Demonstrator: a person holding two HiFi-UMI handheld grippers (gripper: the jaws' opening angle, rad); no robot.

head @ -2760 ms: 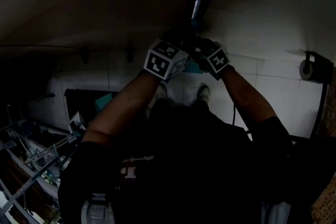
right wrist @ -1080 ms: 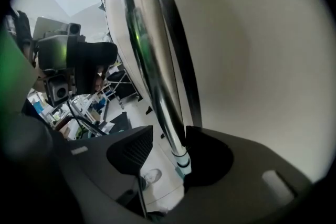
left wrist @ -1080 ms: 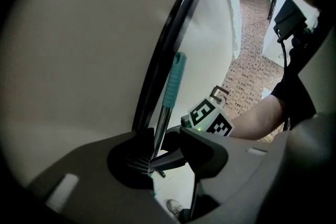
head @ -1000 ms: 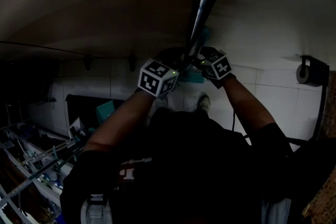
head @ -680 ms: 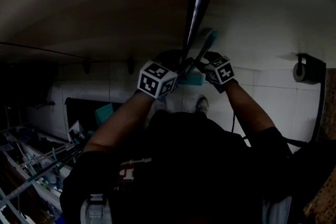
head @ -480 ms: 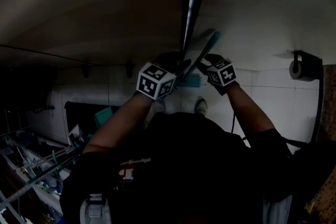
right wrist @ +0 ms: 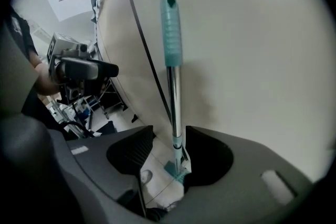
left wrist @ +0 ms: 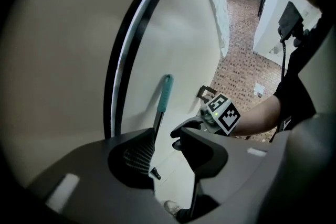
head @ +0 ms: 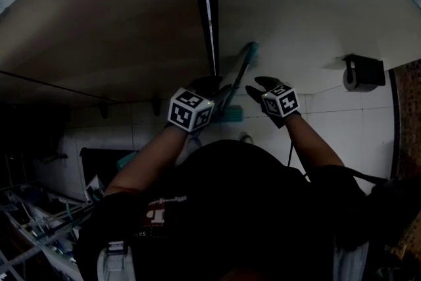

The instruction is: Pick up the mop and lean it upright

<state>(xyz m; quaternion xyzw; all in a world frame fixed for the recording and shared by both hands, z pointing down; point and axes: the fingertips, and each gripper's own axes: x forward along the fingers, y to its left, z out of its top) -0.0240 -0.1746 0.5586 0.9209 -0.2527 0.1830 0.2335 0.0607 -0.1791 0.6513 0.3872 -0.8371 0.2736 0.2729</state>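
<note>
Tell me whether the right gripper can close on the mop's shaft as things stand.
Probably yes. The right gripper has its jaws apart, and the mop's shaft, leaning on the wall, lines up with the gap between them, with nothing else in the way. It may need to ease forward first.

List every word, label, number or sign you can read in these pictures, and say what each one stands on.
No text here can be read.
Print on the person's shirt: light marks, too small and dark to read.
Marker cubes: black-and-white square patterns only, no letters or numbers.
Mop handle: plain teal grip, no label showing.
</note>
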